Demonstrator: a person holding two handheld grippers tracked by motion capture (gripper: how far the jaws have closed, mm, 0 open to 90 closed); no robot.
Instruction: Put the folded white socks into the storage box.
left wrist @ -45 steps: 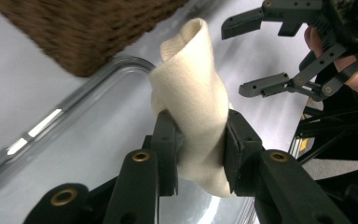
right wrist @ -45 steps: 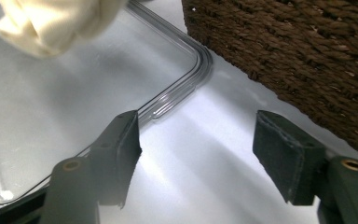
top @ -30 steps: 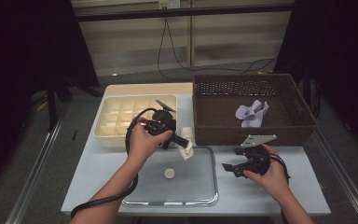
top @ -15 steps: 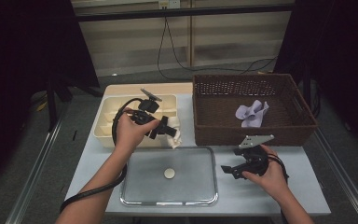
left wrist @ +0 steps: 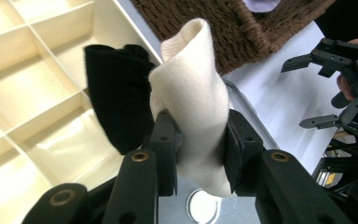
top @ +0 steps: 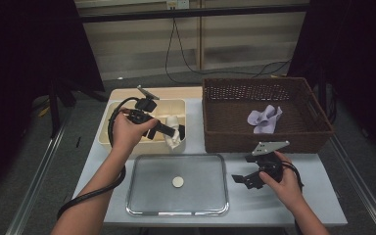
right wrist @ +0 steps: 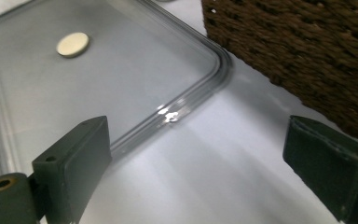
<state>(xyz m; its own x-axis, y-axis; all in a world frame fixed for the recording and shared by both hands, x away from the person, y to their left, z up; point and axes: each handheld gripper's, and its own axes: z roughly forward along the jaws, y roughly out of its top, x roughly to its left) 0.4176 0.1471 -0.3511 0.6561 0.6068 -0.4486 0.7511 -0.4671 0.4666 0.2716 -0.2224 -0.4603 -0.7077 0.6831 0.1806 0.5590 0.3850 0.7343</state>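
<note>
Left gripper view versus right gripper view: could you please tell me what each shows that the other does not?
Left gripper view: left tongs shut on a cream cloth, a black cloth, the divided box. Right gripper view: the rounded corner of the clear tray. Both: tray, white disc, wicker basket, and the empty right tongs, which have just been opening.

A: What did the grippers look like?
B: The left gripper (top: 174, 131) and right gripper (top: 240, 178) were matte black, each with two flat-padded jaws pinned by brass-ringed pivots.
A: Other fittings?
B: A grey three-cornered plate (top: 270, 146) sat on top, a thick black cable (top: 85, 199) trailed off, and both forearms were bare, without sleeves.
</note>
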